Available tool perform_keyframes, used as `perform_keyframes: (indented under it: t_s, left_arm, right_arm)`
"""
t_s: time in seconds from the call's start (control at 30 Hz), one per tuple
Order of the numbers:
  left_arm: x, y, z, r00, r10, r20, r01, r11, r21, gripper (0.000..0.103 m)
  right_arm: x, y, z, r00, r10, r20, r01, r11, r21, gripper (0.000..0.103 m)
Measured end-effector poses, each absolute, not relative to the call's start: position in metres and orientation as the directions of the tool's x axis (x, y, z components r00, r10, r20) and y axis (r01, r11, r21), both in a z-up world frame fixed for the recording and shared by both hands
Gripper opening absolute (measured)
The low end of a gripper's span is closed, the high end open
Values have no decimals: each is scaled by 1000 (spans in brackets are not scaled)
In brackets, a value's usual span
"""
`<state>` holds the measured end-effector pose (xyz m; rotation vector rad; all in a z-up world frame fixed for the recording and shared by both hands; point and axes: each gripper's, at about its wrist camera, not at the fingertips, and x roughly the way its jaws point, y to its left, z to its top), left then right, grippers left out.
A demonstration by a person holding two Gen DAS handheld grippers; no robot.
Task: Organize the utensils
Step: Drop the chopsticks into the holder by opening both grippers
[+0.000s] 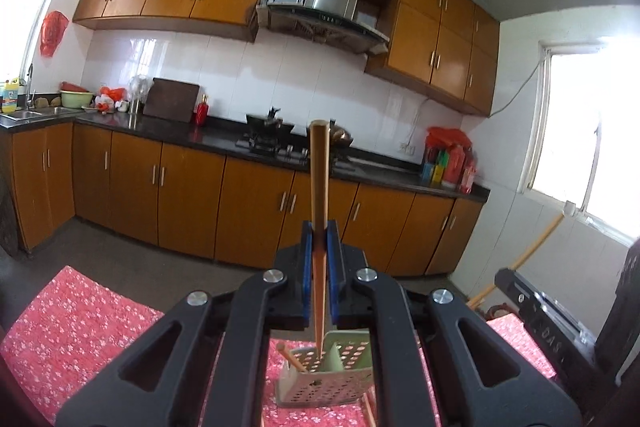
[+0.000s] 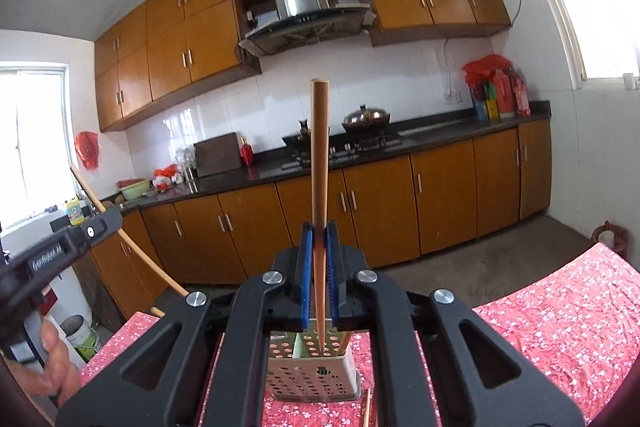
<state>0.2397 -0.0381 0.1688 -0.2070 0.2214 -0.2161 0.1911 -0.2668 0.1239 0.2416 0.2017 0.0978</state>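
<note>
My left tongs (image 1: pixel 320 247) and right tongs (image 2: pixel 320 251) each pinch a tapered wooden chopstick (image 1: pixel 319 179), tips over the perforated green plastic holder (image 1: pixel 326 375) at frame bottom; I should lower straight, then release

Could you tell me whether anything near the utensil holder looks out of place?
Yes. A loose chopstick lies on the red floral tablecloth beside the perforated utensil holder, not in it. Another chopstick leans askew in the holder, unlike the upright ones each hand-held gripper is holding.
</note>
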Motion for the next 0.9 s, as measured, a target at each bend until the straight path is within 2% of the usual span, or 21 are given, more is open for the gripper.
perform_keyframes:
  t_s: [0.23,0.3,0.37,0.4,0.43,0.63,0.7,0.8,0.9]
  left_arm:
    - [268,-46,140,934,-226,-278,173,964,-200,8]
    - [271,-46,137,930,-224,-290,170,965,-201,11]
    - [271,-44,137,931,-221,-292,166,965,-201,14]
    - [269,-43,138,932,-220,-290,165,965,-202,15]
    - [267,-41,139,933,-219,-286,165,965,-203,15]
    - [243,-23,153,947,-204,-249,148,963,-225,16]
    - [227,-9,155,951,-199,-236,142,961,-237,20]
    - [202,4,149,954,-174,-245,119,967,-225,22]
    - [184,19,130,944,-149,-293,91,975,-203,22]
  right_arm:
    - [212,-261,102,952,140,-271,-68,964,258,8]
    - [212,-262,99,947,144,-287,-66,962,265,9]
    - [210,-263,99,946,142,-292,-62,962,265,19]
    - [208,-263,100,947,137,-289,-58,962,265,28]
    - [204,-265,101,951,129,-281,-53,963,263,32]
    - [178,-275,117,964,112,-241,-47,965,258,32]
    - [167,-281,120,965,102,-242,-37,965,260,32]
    - [150,-291,112,957,85,-276,-13,967,253,32]
    - [139,-302,87,933,55,-355,35,970,241,32]
